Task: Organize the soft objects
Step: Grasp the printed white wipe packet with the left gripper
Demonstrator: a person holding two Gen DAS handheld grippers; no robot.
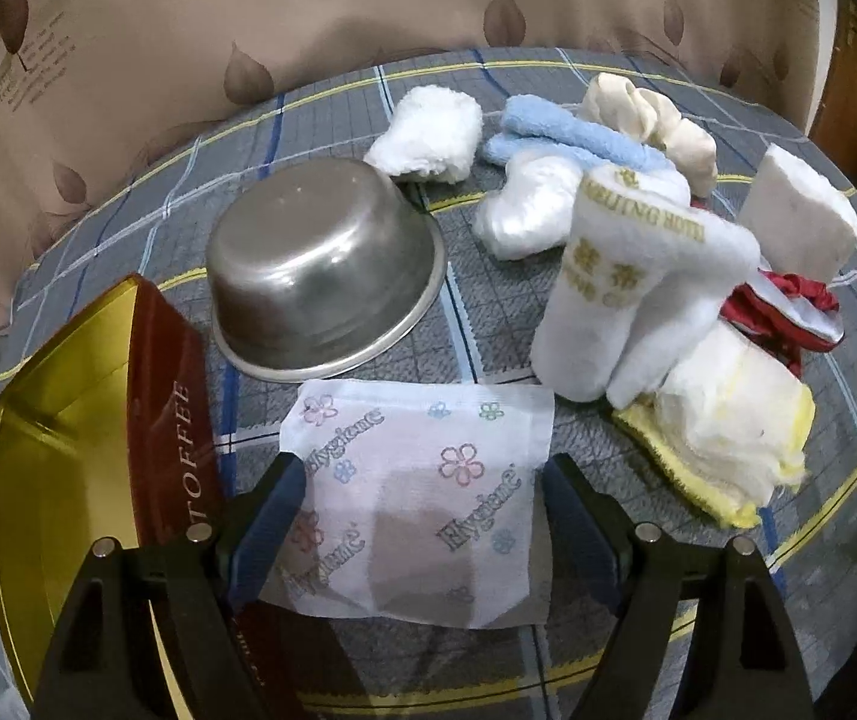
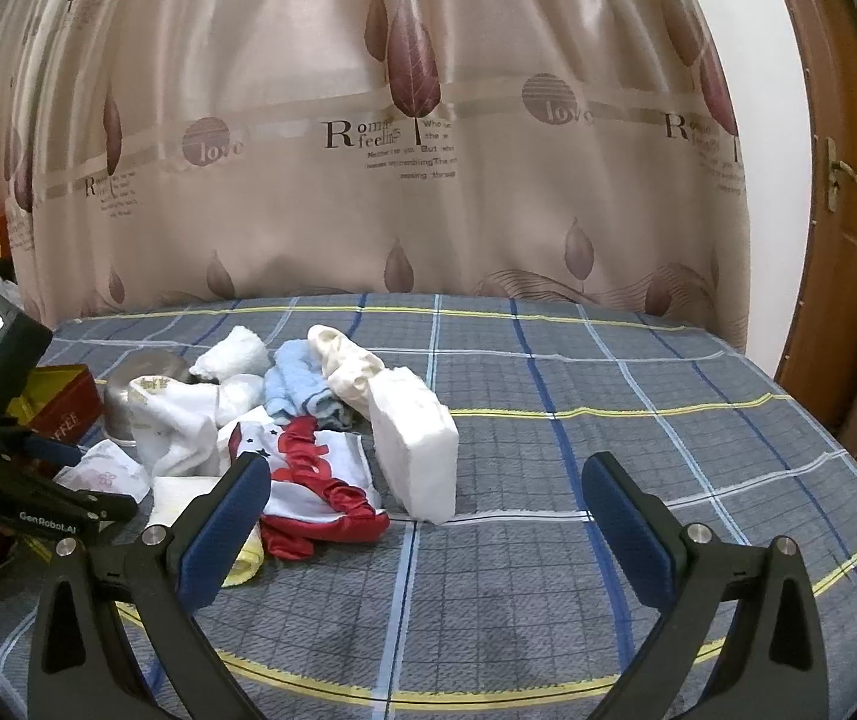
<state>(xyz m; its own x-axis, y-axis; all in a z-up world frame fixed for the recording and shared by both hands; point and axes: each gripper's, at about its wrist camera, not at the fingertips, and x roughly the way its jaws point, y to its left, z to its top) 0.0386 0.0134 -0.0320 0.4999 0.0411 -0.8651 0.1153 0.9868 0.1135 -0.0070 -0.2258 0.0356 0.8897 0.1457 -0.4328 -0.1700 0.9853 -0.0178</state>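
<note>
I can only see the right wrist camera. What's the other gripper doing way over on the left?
Observer: The left gripper has one finger at each side edge of a flowery tissue packet. I can't tell if it's squeezing it.
Operator: Is that shiny thing behind the towel a bowl?
Observer: Yes, a steel bowl, and it's lying upside down on the tablecloth.
Operator: What's in the red tin?
Observer: The toffee tin is open and gold inside, and the part I can see has nothing in it.
</note>
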